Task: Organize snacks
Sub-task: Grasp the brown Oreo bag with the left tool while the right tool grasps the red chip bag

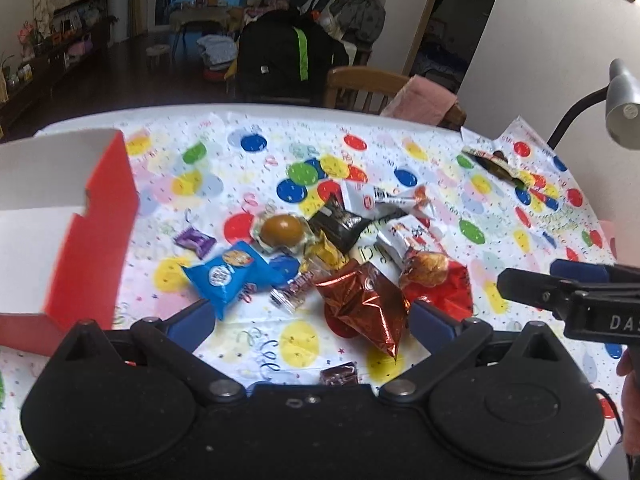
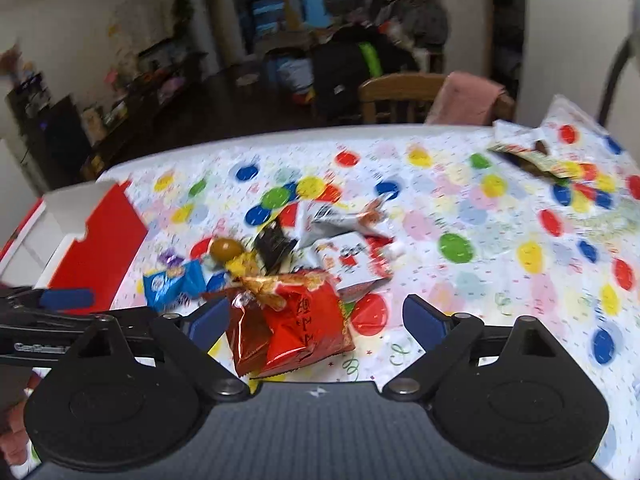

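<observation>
A heap of wrapped snacks lies mid-table on a balloon-print cloth (image 1: pixel 400 152). It holds a blue packet (image 1: pixel 228 276), a copper foil bag (image 1: pixel 364 304), a red bag (image 2: pixel 308 320), a brown egg-shaped snack (image 1: pixel 280 230), a black packet (image 1: pixel 340 220) and white packets (image 2: pixel 348 260). My left gripper (image 1: pixel 312 320) hangs open just before the blue packet and copper bag, holding nothing. My right gripper (image 2: pixel 316 320) is open too, with the red bag lying between its fingers, nearer the left pad. An open red-and-white box (image 1: pixel 80 220) stands left of the heap.
A lone brown-and-green snack (image 1: pixel 496 162) lies at the far right of the table. A small dark candy (image 1: pixel 338 374) sits near my left gripper, a purple candy (image 1: pixel 195 241) by the box. A wooden chair (image 2: pixel 400 92) and a grey lamp (image 1: pixel 620 100) stand behind.
</observation>
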{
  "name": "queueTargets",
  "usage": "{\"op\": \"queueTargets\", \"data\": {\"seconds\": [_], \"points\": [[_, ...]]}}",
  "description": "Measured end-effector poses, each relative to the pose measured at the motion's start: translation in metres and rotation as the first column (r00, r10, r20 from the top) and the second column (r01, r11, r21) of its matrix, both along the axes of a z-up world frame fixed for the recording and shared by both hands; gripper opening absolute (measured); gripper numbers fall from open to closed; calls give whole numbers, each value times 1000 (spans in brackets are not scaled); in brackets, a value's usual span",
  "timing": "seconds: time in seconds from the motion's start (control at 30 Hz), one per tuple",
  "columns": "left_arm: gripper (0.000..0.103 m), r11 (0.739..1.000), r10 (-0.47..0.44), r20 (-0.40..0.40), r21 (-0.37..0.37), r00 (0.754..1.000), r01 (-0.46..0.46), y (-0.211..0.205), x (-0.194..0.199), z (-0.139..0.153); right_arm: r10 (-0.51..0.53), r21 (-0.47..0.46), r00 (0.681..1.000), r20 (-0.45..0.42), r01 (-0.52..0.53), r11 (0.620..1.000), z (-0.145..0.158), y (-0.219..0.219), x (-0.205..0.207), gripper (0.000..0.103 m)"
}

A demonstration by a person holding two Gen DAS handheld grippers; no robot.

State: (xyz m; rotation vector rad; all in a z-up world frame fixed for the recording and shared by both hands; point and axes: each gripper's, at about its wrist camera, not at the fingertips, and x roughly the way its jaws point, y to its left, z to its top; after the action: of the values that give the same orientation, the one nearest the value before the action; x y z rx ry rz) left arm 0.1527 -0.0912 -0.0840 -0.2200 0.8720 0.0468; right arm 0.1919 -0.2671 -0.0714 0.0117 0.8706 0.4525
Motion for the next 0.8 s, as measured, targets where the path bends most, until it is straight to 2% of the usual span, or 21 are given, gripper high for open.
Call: {"op": "queueTargets", "data": {"seconds": [0.07, 0.2, 0.33, 0.47, 0.6, 0.7, 0.77, 0.8], "points": [[102, 1000, -2, -21, -5, 1000, 2, -5, 9, -10, 46, -14, 999, -15, -46, 999, -8, 3, 10, 91], [99, 1000, -5, -65, -25, 998, 3, -11, 25, -30, 90, -14, 992, -82, -92, 996, -28, 7, 27, 77], [93, 996, -4, -101, -94, 995, -6, -11, 39, -47, 110, 25, 983, -146, -107, 994, -44, 6, 44, 73], [91, 985, -6, -132, -172, 991, -16, -9, 49, -61, 123, 83, 974, -190, -109, 991, -53, 3, 59, 73], [80, 977, -3, -158, -210, 987, -30, -9, 57, -70, 134, 118, 962, -236, -109, 987, -62, 1, 69, 72], [73, 973, -19, -156, -230, 988, -18, -11, 61, -73, 145, 134, 956, -256, -113, 985, -65, 1, 71, 57], [69, 972, -25, -152, -236, 988, -11, -12, 61, -72, 140, 145, 956, -258, -105, 984, -65, 0, 71, 57], [64, 971, -28, -154, -239, 988, -10, -13, 62, -73, 141, 145, 956, -256, -106, 984, -65, 0, 71, 56]]}}
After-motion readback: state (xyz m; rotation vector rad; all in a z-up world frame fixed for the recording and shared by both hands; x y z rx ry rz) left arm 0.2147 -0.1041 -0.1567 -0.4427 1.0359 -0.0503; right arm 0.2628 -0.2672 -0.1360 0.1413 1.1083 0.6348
